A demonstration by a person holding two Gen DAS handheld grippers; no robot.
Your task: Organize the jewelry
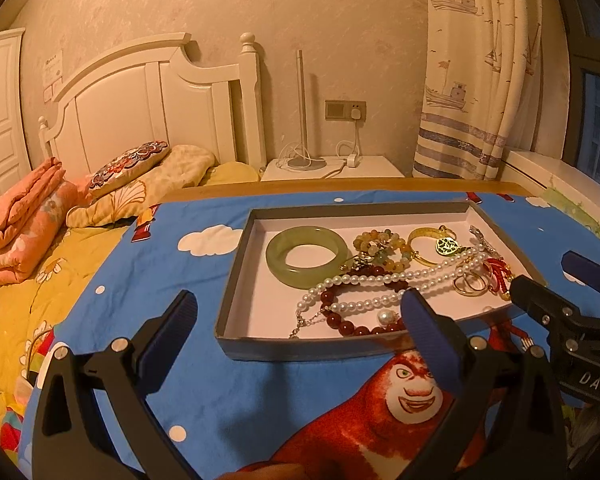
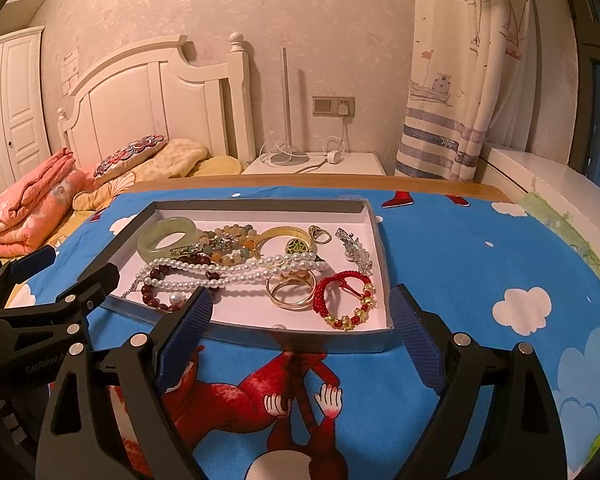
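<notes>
Bedroom, cartoon-print blue cloth on worktop (image 1: 204,216). Left hand-held gripper (image 1: 300,316) spread wide, empty, just short of jewelry tray (image 1: 236,268) at frame centre. Right hand-held gripper (image 2: 300,312) likewise spread, empty; "DAS" legible on it at right edge.

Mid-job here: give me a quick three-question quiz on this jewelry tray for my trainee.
1. True or false: the left gripper holds the pearl necklace.
2. Which lies nearest the tray's right wall: A) green bangle B) red cord bracelet C) dark red bead bracelet?
3. Fill in: both grippers, including the right gripper, stand ____.

Key: 1 false, it lies loose in the tray; 2 B; 3 open.
</notes>
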